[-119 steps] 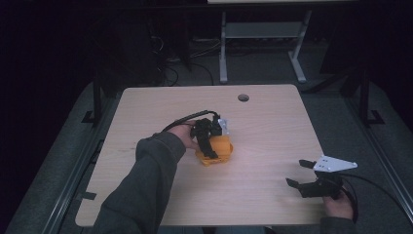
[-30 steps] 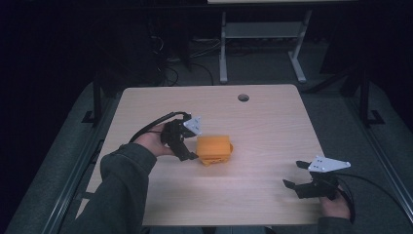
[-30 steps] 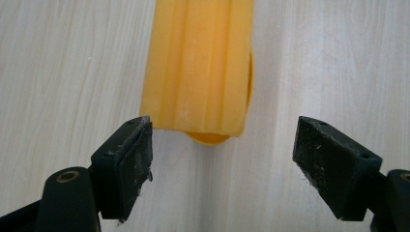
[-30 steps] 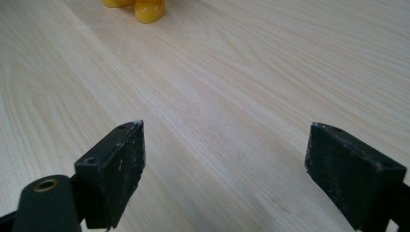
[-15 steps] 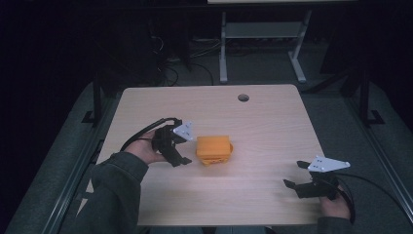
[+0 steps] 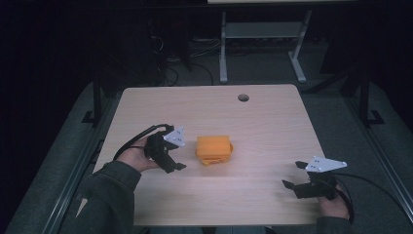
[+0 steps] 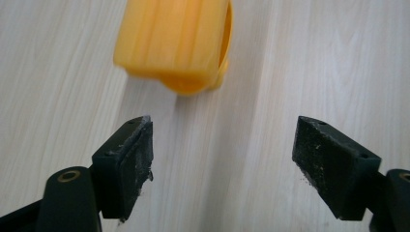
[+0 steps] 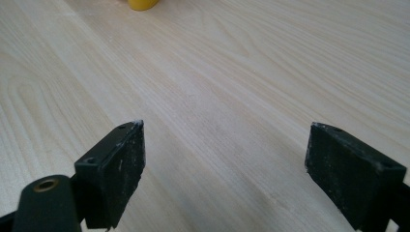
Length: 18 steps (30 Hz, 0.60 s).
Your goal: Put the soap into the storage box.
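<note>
The orange block (image 6: 213, 149) lies near the middle of the table (image 6: 263, 122), untouched; just beside it the left gripper (image 6: 171, 155) is released, jaws spread and empty; well apart, the right gripper (image 6: 298, 185) rests at the near edge, likewise spread and empty.

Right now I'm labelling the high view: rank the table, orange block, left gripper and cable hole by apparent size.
1. table
2. orange block and left gripper, too alike to rank
3. cable hole
</note>
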Each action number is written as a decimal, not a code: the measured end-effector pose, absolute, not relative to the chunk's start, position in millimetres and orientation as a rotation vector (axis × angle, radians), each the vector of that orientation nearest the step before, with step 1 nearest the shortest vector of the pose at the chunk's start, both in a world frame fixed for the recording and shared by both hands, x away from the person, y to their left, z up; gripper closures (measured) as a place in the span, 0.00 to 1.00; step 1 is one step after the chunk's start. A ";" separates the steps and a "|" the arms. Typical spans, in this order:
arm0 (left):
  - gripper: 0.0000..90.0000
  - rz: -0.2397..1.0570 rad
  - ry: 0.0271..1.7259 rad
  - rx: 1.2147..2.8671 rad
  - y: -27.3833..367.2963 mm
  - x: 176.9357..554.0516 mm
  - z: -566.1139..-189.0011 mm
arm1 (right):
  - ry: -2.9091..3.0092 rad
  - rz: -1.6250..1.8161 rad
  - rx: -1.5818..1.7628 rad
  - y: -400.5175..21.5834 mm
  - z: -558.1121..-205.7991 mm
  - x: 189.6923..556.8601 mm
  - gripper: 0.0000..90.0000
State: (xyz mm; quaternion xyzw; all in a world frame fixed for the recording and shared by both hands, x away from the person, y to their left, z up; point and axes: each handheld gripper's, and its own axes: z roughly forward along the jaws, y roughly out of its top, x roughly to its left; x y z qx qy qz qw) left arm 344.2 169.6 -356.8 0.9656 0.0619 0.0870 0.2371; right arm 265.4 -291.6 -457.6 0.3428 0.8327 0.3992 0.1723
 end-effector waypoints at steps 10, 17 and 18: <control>0.23 0.236 0.175 2.599 183.0 334.5 -363.6 | 2.370 1.120 0.983 -291.3 -459.6 267.2 0.15; 0.25 0.232 0.203 2.575 192.5 329.8 -373.7 | 2.366 1.108 0.986 -290.8 -460.1 267.1 0.15; 0.25 0.232 0.203 2.575 192.5 329.8 -373.7 | 2.362 1.104 0.988 -290.8 -460.2 266.9 0.15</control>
